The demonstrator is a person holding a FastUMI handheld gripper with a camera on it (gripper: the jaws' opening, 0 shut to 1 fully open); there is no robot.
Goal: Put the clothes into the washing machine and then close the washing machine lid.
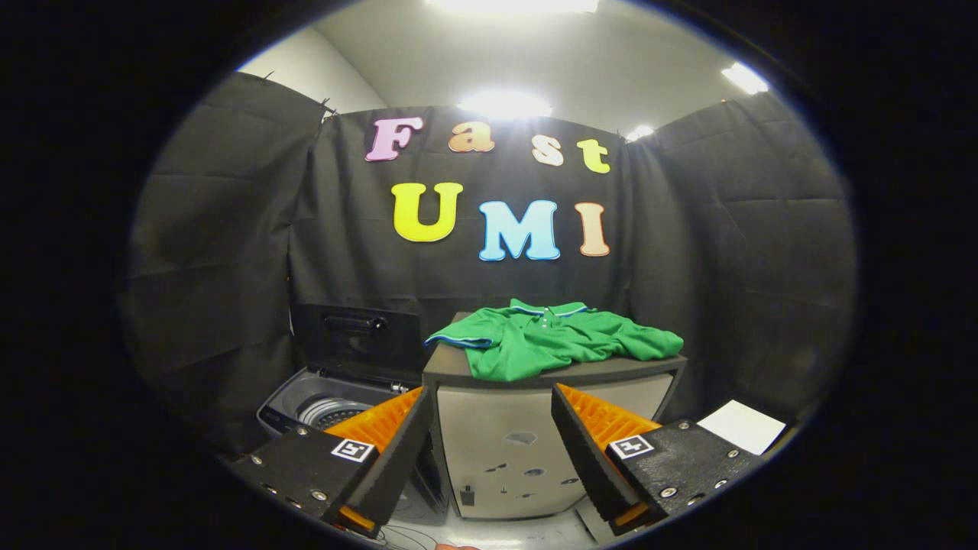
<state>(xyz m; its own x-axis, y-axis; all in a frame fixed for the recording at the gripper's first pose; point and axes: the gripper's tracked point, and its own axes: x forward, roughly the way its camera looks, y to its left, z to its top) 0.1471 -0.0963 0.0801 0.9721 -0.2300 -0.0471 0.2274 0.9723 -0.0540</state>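
A green polo shirt lies crumpled on top of a grey cabinet straight ahead, beyond the fingers and above them. To the cabinet's left stands a small top-loading washing machine with its dark lid raised upright, so the drum shows inside. My gripper is open, its two fingers spread wide in front of the cabinet's face, with nothing between them. The left finger overlaps the washer's right side.
Black cloth walls close the booth behind and on both sides. A white sheet lies low at the right, beyond the right finger. The cabinet's front has several small marks and holes.
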